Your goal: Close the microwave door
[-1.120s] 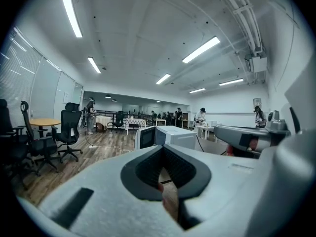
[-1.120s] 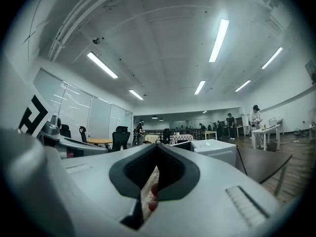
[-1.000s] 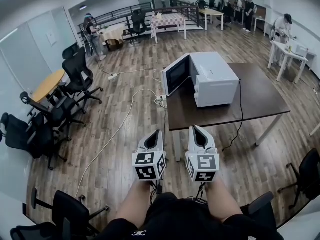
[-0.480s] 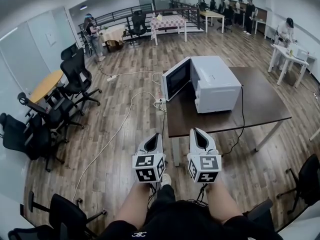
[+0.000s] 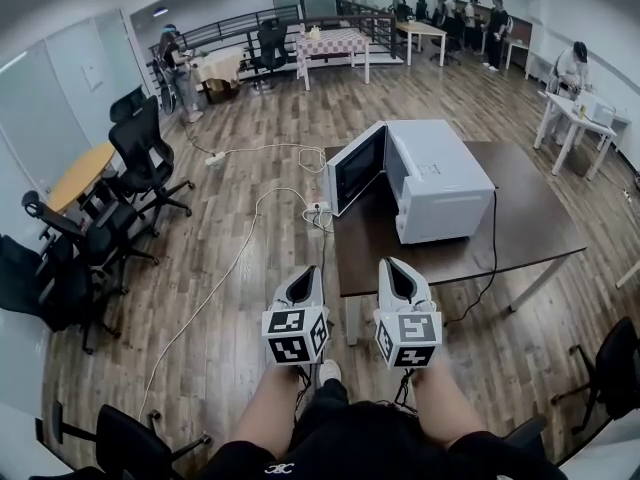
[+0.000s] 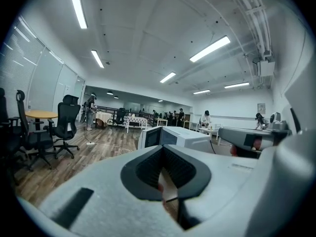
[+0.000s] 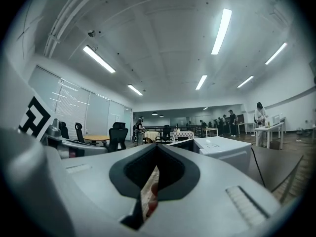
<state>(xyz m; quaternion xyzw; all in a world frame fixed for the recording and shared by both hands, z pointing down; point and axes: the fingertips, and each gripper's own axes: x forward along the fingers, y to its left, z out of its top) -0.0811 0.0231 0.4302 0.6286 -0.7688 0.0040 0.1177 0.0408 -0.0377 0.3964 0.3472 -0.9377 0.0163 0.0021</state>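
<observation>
Both clenched and empty, the left tongs (image 5: 303, 280) and right tongs (image 5: 397, 273) sit short of the bench (image 5: 545, 218) (approach stage, I'd judge). Farther off on it, the microwave (image 5: 440, 173) has its door (image 5: 357, 166) standing open; next, get behind that door and push it shut.

Low in frame, left gripper (image 5: 306, 274) and right gripper (image 5: 393, 267) show pale grey shells with dark hollows, each carrying a black-and-white marker cube (image 5: 296, 334), above black clothing (image 5: 350, 436), possibly shorts.
</observation>
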